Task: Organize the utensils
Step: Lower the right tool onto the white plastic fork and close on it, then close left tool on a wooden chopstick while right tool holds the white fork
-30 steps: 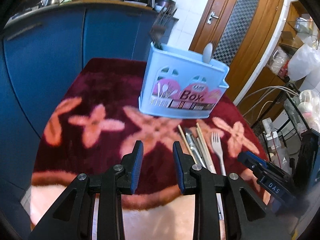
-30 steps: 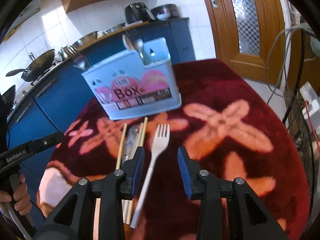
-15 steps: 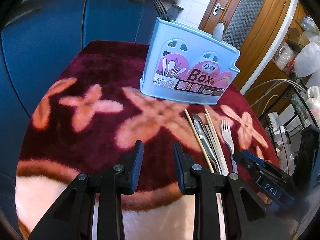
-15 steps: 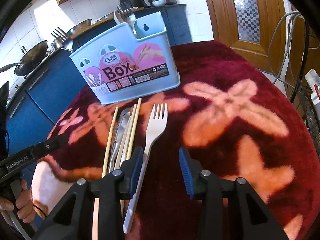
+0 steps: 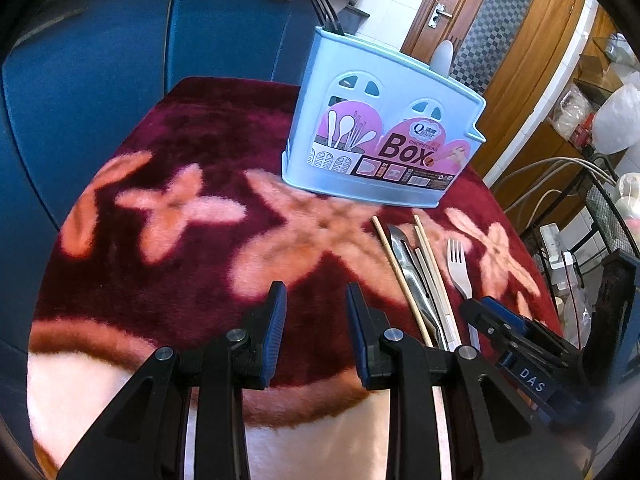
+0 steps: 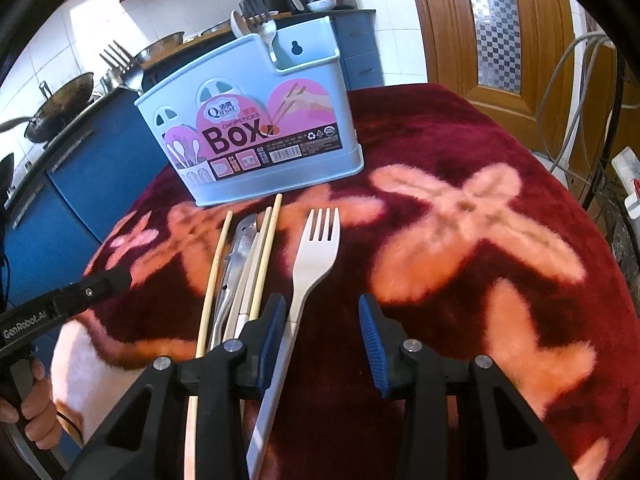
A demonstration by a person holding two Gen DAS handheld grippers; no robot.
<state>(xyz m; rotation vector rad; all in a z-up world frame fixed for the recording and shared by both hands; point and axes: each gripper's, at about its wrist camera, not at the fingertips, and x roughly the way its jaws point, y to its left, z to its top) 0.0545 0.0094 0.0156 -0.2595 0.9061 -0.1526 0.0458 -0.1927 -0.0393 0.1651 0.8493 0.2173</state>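
Note:
A light blue utensil box stands on the red flowered cloth, with forks and spoons in it; it also shows in the right wrist view. In front of it lie wooden chopsticks, a metal utensil and a white fork; the fork also shows in the left wrist view. My right gripper is open, low over the cloth, its left finger next to the fork handle. My left gripper is open and empty, left of the chopsticks.
Blue kitchen cabinets stand behind the table, with a wok and pots on the counter. A wooden door is at the right. A wire rack and cables stand past the table's right edge.
Both grippers have moved down and closer to the cloth. The right gripper has come nearer to the fork and chopsticks. Both stay open.

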